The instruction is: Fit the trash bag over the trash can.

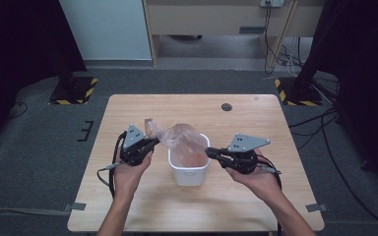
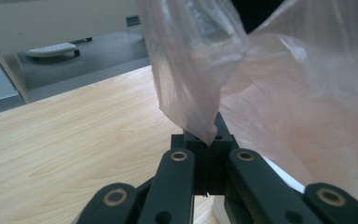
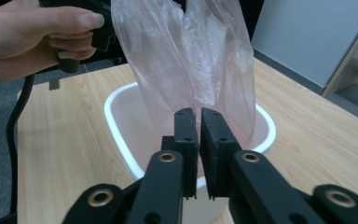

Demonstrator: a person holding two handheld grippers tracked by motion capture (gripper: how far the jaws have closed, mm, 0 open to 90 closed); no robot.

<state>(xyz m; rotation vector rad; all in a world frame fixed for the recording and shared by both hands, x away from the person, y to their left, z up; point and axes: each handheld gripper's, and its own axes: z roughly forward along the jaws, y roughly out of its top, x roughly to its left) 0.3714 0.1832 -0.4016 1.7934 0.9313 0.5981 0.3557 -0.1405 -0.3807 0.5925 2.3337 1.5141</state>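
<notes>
A thin, translucent pinkish plastic bag [image 1: 177, 137], crinkled and glossy, is seen rising out of a small white plastic bin [image 1: 189, 169] with rounded corners and a smooth rim, which stands near the middle of a pale wood-grain table [image 1: 256, 123]. The lower part of the bag is tucked inside the bin, while its upper part is drawn up and to the left. A corner of the film is pinched between the closed jaws of the left gripper [image 1: 153, 142], as is shown plainly in the left gripper view. The right gripper [image 1: 209, 152] is held at the bin's right rim with its jaws nearly together; whether any film is caught between them cannot be told. The bin's bottom is veiled by the bag, and the bag's mouth is cut off in both gripper views.
</notes>
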